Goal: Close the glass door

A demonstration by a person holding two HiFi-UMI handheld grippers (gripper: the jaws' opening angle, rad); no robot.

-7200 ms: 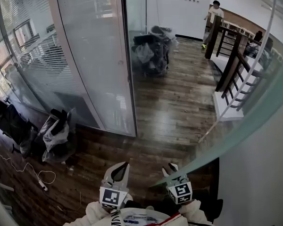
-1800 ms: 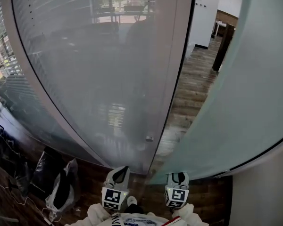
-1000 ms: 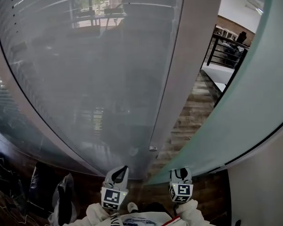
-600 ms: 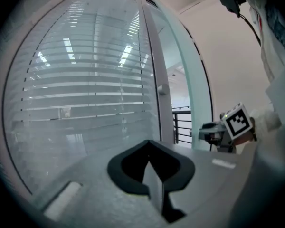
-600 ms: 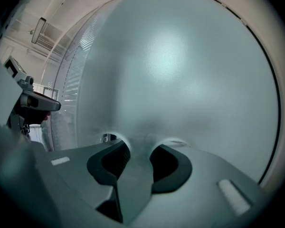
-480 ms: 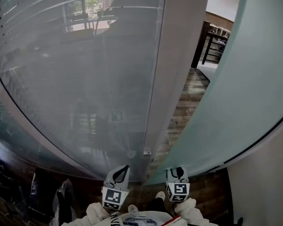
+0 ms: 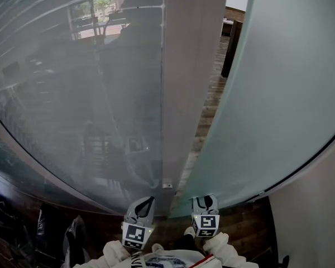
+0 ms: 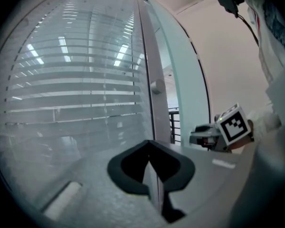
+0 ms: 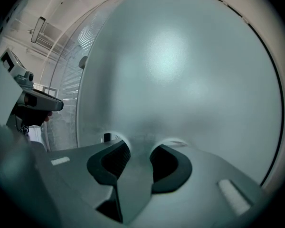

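Closing step: right tongs (image 7: 204, 202), apart, at glass door (image 7: 279, 94); left tongs (image 7: 144, 204) together, empty. Next, I judge: push centre gap (image 7: 205, 121) shut.

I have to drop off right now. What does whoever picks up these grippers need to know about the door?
Left gripper: jaws together, empty, pointing at the grey frame post of the striped glass partition.
Right gripper: jaws apart, nothing between them, tips up at the frosted glass door; contact unclear.
Done: door nearly shut; only a narrow wedge of wooden floor shows between its free edge and the post.
Left: probably push on with the right gripper until the edge meets the post.
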